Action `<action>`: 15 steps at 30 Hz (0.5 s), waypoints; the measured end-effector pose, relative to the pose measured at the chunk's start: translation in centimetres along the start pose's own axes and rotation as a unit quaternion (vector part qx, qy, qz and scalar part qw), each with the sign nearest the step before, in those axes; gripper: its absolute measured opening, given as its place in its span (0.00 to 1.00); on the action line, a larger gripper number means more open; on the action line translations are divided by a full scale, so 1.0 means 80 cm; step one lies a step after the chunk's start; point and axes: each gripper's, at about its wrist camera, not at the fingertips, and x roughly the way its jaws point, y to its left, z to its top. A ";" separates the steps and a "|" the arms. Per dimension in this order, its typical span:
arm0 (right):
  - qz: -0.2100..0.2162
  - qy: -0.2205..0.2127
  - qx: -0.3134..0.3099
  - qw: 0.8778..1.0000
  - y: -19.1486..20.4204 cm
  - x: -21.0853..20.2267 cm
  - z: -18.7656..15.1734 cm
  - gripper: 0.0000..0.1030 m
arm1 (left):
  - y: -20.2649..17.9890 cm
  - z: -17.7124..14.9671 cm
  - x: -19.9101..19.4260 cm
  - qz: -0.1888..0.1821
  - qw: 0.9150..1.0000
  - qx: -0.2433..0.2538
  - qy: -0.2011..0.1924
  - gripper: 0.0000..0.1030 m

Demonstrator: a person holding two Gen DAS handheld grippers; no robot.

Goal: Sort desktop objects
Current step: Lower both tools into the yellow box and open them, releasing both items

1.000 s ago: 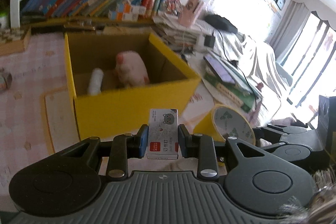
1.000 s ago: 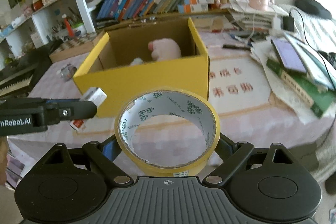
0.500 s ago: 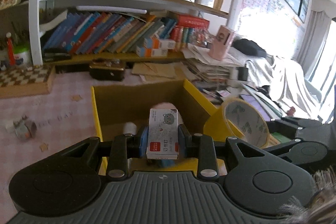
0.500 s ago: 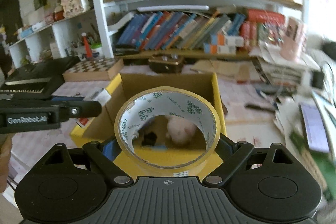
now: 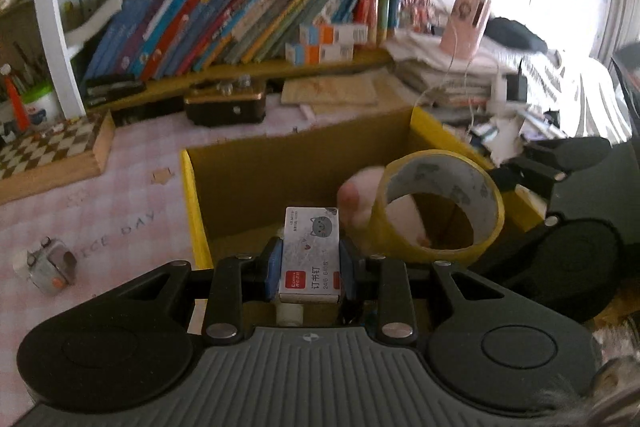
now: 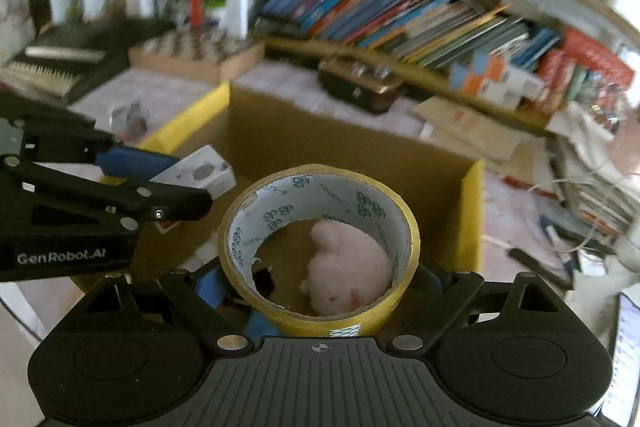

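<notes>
left claw (image 5: 310, 269) grips staple box (image 5: 311, 253) | right claw (image 6: 320, 283) grips tape roll (image 6: 318, 247) | both over yellow box (image 5: 196, 211) opening

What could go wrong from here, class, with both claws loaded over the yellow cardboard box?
1. The left claw and right claw sit close together, so they might knock each other on release.
2. The wide yellow roll of packing tape could land on the pink plush toy and roll.
3. The small white staple box may catch the yellow cardboard box's near wall.
</notes>
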 end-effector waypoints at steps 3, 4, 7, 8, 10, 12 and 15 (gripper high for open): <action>0.014 0.033 -0.013 0.999 0.003 0.018 -0.001 0.89 | -0.003 -0.005 0.016 0.003 1.000 0.009 0.022 0.27; 0.019 0.043 -0.015 0.999 0.004 0.023 -0.002 0.89 | -0.003 -0.007 0.019 0.004 1.000 0.008 0.025 0.27; 0.026 0.062 -0.018 0.998 0.003 0.027 0.001 0.90 | 0.000 -0.008 0.024 0.007 1.000 0.007 0.030 0.27; 0.029 0.068 -0.016 0.997 0.003 0.029 0.001 0.90 | 0.000 -0.008 0.025 0.007 0.999 0.010 0.030 0.27; 0.028 0.075 -0.019 0.997 0.003 0.030 0.003 0.90 | -0.002 -0.007 0.027 0.010 0.999 0.014 0.033 0.27; 0.027 0.078 -0.019 0.996 0.004 0.030 0.003 0.90 | -0.002 -0.006 0.027 0.012 0.999 0.015 0.033 0.27; 0.025 0.077 -0.017 0.997 0.004 0.029 0.004 0.90 | -0.003 -0.007 0.025 0.015 0.999 0.013 0.028 0.33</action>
